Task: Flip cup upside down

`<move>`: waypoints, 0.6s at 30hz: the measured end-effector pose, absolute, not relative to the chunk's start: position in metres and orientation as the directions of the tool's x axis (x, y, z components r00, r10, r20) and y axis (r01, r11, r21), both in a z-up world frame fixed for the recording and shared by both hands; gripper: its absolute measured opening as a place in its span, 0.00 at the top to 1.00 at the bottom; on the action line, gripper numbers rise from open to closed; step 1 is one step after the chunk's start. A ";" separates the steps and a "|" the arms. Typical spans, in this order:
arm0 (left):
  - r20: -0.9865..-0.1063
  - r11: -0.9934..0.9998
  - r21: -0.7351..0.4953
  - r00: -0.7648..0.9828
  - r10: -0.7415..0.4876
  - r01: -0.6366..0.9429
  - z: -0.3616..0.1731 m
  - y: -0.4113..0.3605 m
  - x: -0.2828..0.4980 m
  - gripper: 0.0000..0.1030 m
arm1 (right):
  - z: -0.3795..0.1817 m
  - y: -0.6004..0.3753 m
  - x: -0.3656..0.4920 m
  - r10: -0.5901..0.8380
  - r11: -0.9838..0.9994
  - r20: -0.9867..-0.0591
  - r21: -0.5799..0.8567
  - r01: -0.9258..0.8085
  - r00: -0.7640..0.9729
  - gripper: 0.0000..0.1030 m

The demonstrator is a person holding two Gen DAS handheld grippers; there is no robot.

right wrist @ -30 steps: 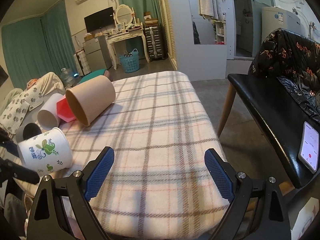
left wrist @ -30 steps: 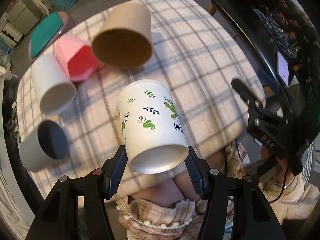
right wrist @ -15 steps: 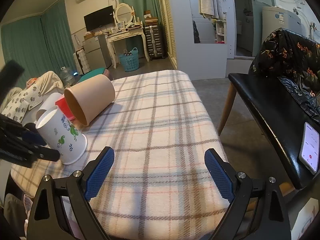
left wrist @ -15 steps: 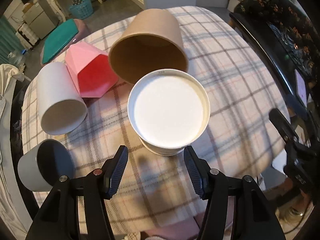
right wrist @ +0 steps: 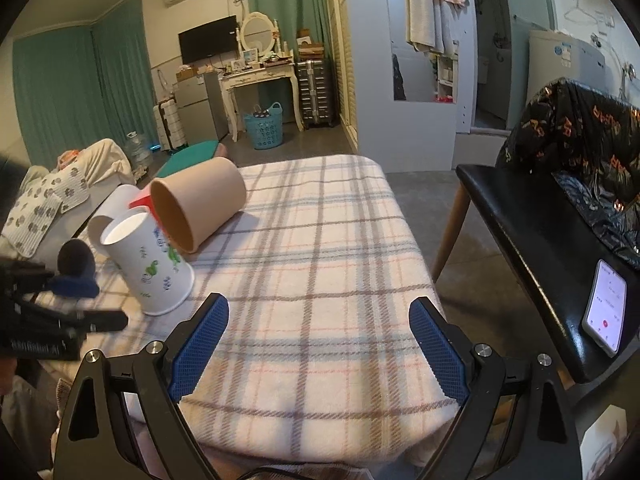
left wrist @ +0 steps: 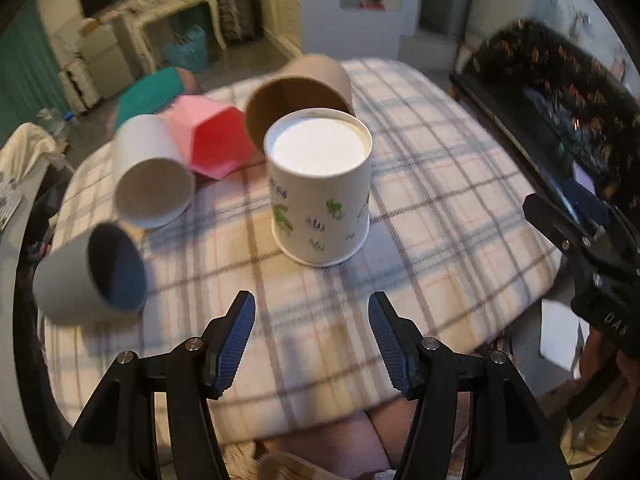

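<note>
A white paper cup with green leaf prints (left wrist: 320, 196) stands upside down on the plaid-covered table (left wrist: 420, 216), flat base up. It also shows at the left of the right wrist view (right wrist: 148, 264). My left gripper (left wrist: 312, 336) is open and empty, a short way back from the cup. My right gripper (right wrist: 318, 344) is open and empty over the table's near edge, well to the right of the cup.
Several cups lie on their sides behind and left of the printed cup: a brown one (left wrist: 296, 92), a pink one (left wrist: 212, 140), a white one (left wrist: 150, 172) and a grey one with a dark inside (left wrist: 92, 272). A black chair with a phone (right wrist: 604, 312) stands at the right.
The left gripper has let go of the printed cup, set rim-down on the table, and has pulled back from it. The right gripper has not moved.
</note>
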State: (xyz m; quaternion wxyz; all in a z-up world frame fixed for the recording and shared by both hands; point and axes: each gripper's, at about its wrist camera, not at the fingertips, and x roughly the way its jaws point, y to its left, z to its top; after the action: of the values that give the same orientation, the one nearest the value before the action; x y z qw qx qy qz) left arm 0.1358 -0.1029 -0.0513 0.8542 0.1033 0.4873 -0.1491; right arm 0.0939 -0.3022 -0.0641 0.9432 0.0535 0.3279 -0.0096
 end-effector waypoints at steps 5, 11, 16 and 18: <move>-0.689 0.972 0.000 0.704 -0.171 0.237 -0.034 -0.087 0.094 0.40 | -0.051 -0.289 0.079 0.018 0.996 -0.585 0.081 0.036 0.811 0.11; -0.541 0.983 -0.032 0.823 -0.170 0.182 -0.027 -0.075 0.056 0.40 | -0.037 -0.271 0.044 -0.011 0.999 -0.540 0.035 0.036 0.842 0.11; -0.483 0.985 -0.054 0.859 -0.167 0.161 -0.027 -0.064 0.026 0.40 | -0.032 -0.255 0.018 -0.006 1.000 -0.514 0.013 0.015 0.858 0.11; -0.463 0.987 -0.046 0.872 -0.157 0.153 -0.028 -0.059 0.013 0.39 | -0.032 -0.250 0.008 -0.003 1.000 -0.500 0.007 0.008 0.866 0.11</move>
State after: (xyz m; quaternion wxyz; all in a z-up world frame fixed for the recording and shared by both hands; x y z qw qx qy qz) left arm 0.0135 -0.0592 -0.0278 0.9675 -0.0042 0.2397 -0.0799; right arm 0.0085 -0.2497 -0.0324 0.9660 0.0046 0.2586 -0.0030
